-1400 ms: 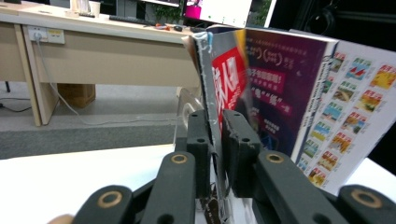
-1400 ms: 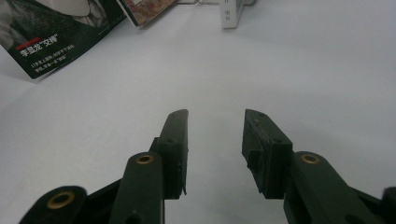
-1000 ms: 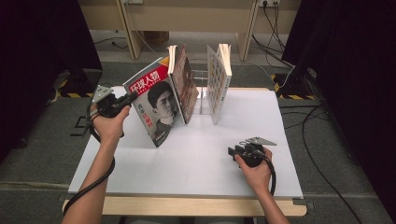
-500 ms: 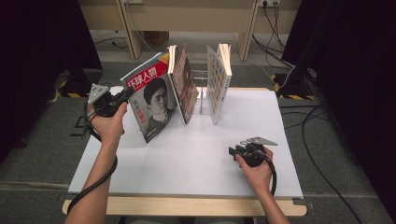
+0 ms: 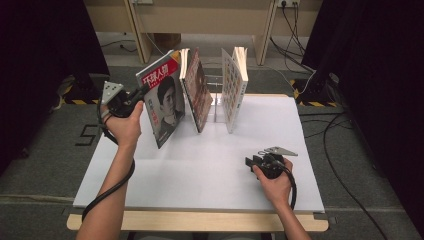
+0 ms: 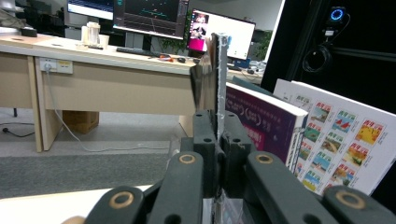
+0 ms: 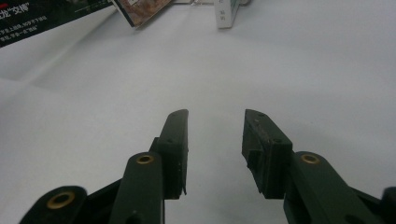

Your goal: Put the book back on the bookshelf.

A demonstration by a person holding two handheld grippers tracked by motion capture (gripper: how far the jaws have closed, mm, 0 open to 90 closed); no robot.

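Left hand-held gripper: jaws together, clamped on the magazine's left edge. In the left gripper view the cover's thin edge runs straight up btwn the two pads. Jaws just finished closing on it; grip looks set.

Magazine: red-topped cover w/ a portrait, at the far left of the desk. A sec ago its bottom corner sat on the white top and it leaned against the next book. Now it's higher and further left, tilted, bottom corner off or barely on the surface — can't tell which.

Change: lifted and drawn up-left, away from the row. Top edge near the brown book, maybe touching.

Meaning: judging by this, the pull-out from the rack is under way; the pick part is done, the carry to wherever it goes isn't.

Right hand-held gripper: jaws apart, nothing btwn them. Low over the near right of the desk; the right gripper view shows bare white top ahead. Same spot as a sec ago; idle.

Other books: brown one and the book with small pictures upright in the clear rack, far centre. Unmoved.

Desk: white top, free middle area.

Risk: thin edge grip, so the magazine may droop or swing.
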